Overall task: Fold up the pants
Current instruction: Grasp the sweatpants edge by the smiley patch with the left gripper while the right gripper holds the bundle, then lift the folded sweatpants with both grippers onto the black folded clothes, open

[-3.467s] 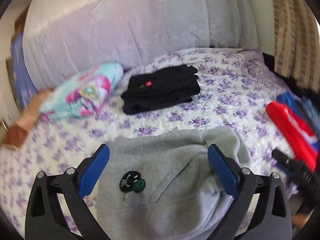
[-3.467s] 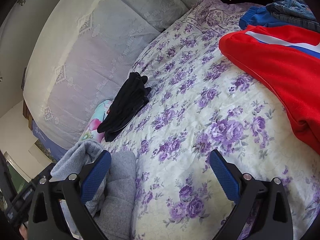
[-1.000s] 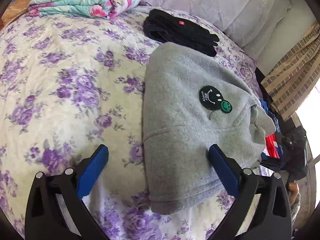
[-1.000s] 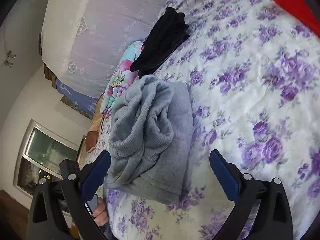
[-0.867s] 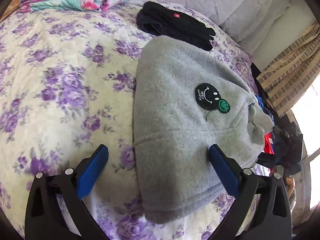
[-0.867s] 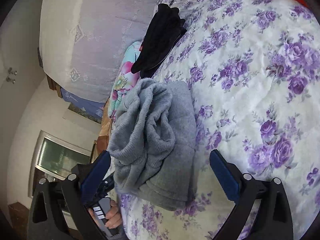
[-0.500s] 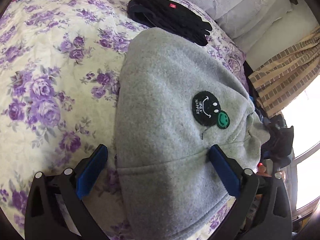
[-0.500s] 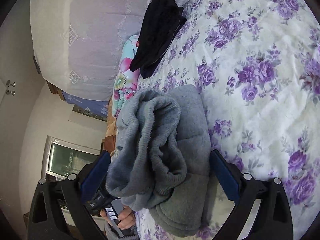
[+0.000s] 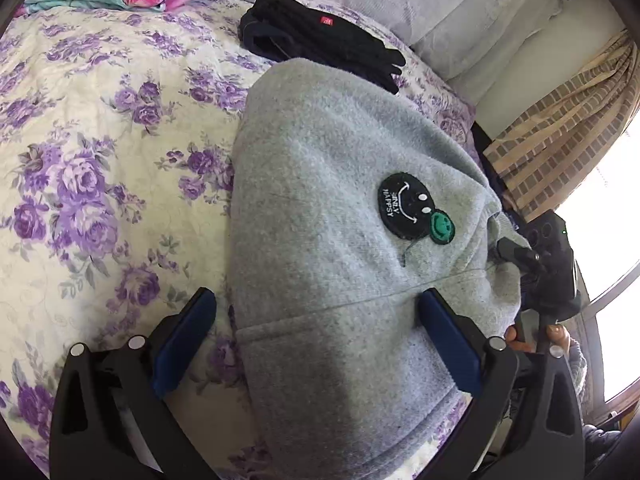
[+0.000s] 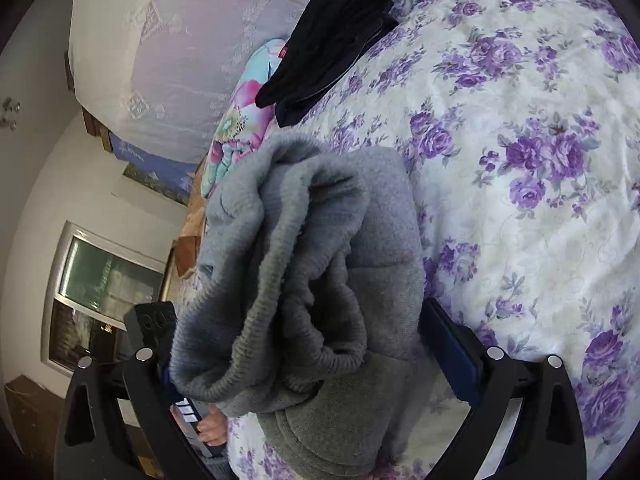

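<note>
Both grippers are closing in on the grey pants (image 9: 332, 216), folded near the bed's (image 9: 80, 128) front edge; left gripper (image 9: 316, 336) and right gripper (image 10: 304, 344) are gaping wide, holding nothing. Bunched cuffs want flattening squarely.

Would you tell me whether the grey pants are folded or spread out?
Folded: the grey pants lie as a compact bundle, layered edges stacked at one end.
</note>
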`<state>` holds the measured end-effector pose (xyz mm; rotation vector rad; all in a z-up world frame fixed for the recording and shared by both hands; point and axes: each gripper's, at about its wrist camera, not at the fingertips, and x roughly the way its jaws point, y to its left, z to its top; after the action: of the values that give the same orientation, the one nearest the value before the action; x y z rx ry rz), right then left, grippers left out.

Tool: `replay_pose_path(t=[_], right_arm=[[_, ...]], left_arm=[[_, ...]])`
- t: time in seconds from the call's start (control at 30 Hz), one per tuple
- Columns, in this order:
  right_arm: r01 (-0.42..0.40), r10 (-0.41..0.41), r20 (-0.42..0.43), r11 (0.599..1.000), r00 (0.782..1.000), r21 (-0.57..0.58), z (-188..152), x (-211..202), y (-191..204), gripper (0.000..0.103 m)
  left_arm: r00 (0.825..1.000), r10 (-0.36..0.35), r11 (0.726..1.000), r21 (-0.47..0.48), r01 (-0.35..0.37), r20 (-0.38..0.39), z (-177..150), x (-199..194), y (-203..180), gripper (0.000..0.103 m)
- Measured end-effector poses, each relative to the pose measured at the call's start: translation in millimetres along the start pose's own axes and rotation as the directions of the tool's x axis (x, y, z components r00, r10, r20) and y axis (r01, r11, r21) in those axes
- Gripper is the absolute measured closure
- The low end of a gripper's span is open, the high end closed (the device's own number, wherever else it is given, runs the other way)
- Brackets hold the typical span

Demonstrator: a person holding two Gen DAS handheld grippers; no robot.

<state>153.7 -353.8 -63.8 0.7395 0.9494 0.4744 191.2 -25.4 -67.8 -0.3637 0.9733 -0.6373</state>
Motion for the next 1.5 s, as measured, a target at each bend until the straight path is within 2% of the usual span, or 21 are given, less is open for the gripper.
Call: replay_pose_path(t=[0.1, 0.13, 0.17, 0.2, 0.27, 0.33, 0.4, 0.5, 0.6, 0.67, 0.73, 0.83, 0.9, 1.0, 1.1, 1.2, 1.27, 1.33, 1.43, 1.5], right_arm=[[-0.021, 0.021, 0.008, 1.000, 1.000, 0.010, 1, 0, 1, 0.003], [-0.031, 0.031, 0.002, 0.999, 1.000, -0.008, 1, 1, 3, 0.006], [-0.053, 0.053, 0.005, 0.998, 0.999, -0.022, -1, 0, 6, 0.015], [-0.054, 0.054, 0.020, 0.998, 0.998, -0.031, -4, -2, 8, 0.024], [-0.062, 0.065, 0.044, 0.996, 0.997, -0.061, -9, -7, 9, 0.034], [-0.084, 0.088, 0.058, 0.995, 0.994, -0.060, -10, -10, 6, 0.044], [-0.109, 0.113, 0.069, 0.992, 0.991, -0.059, -12, -15, 3, 0.049], [-0.095, 0.104, 0.088, 0.990, 0.991, -0.104, -16, -19, 9, 0.050], [-0.089, 0.105, 0.109, 0.986, 0.988, -0.144, -21, -26, 18, 0.052], [-0.085, 0.107, 0.125, 0.982, 0.986, -0.170, -24, -36, 27, 0.052], [-0.089, 0.118, 0.140, 0.976, 0.983, -0.199, -22, -44, 39, 0.053], [-0.095, 0.136, 0.174, 0.970, 0.975, -0.223, -21, -71, 47, 0.053], [-0.085, 0.132, 0.192, 0.968, 0.973, -0.235, -22, -89, 46, 0.053], [-0.044, 0.087, 0.207, 0.978, 0.974, -0.206, -23, -99, 32, 0.053], [-0.011, 0.044, 0.196, 0.986, 0.980, -0.169, -24, -93, 16, 0.053], [-0.022, 0.045, 0.181, 0.991, 0.982, -0.129, -20, -83, 5, 0.053], [-0.035, 0.063, 0.182, 0.988, 0.981, -0.154, -7, -83, 14, 0.053], [-0.041, 0.083, 0.196, 0.977, 0.977, -0.208, 16, -84, 32, 0.053], [-0.061, 0.127, 0.224, 0.958, 0.966, -0.279, 78, -85, 62, 0.053], [-0.066, 0.145, 0.243, 0.950, 0.959, -0.305, 134, -80, 80, 0.053]], left_arm=[[1.000, -0.012, 1.000, -0.021, 0.011, -0.017, 3, 1, -1, 0.004], [0.999, -0.029, 0.999, -0.025, 0.028, -0.021, 3, 1, -2, 0.013], [0.998, -0.052, 0.998, -0.027, 0.051, -0.026, 3, 0, -5, 0.021], [0.999, -0.043, 0.999, -0.021, 0.043, -0.021, 2, -2, -7, 0.024], [1.000, -0.028, 0.999, 0.015, 0.028, -0.009, 4, -6, -14, 0.032], [0.999, -0.042, 0.999, 0.012, 0.042, -0.001, 6, -10, -12, 0.041], [0.998, -0.068, 0.998, 0.004, 0.068, 0.005, 8, -14, -7, 0.049], [0.995, -0.100, 0.995, 0.001, 0.100, 0.017, 10, -21, -2, 0.057], [0.991, -0.131, 0.991, -0.026, 0.132, 0.020, 8, -24, 4, 0.058], [0.992, -0.121, 0.992, -0.022, 0.121, 0.024, 9, -26, 1, 0.059], [0.995, -0.093, 0.995, 0.026, 0.092, 0.034, 10, -32, -12, 0.062], [0.992, -0.113, 0.989, 0.105, 0.106, 0.057, 13, -46, -38, 0.063], [0.987, -0.153, 0.980, 0.134, 0.144, 0.054, 17, -50, -49, 0.063], [0.979, -0.206, 0.972, 0.115, 0.204, 0.006, 20, -33, -55, 0.067], [0.978, -0.205, 0.975, 0.081, 0.208, -0.045, 16, -5, -50, 0.069], [0.977, -0.206, 0.977, 0.042, 0.209, -0.064, 19, 8, -41, 0.071], [0.980, -0.191, 0.978, 0.070, 0.195, -0.058, 32, 4, -47, 0.071], [0.987, -0.157, 0.979, 0.130, 0.158, -0.019, 59, -8, -59, 0.071], [0.989, -0.144, 0.971, 0.196, 0.133, 0.041, 120, -21, -74, 0.071], [0.988, -0.136, 0.970, 0.213, 0.118, 0.072, 173, -24, -80, 0.071]])
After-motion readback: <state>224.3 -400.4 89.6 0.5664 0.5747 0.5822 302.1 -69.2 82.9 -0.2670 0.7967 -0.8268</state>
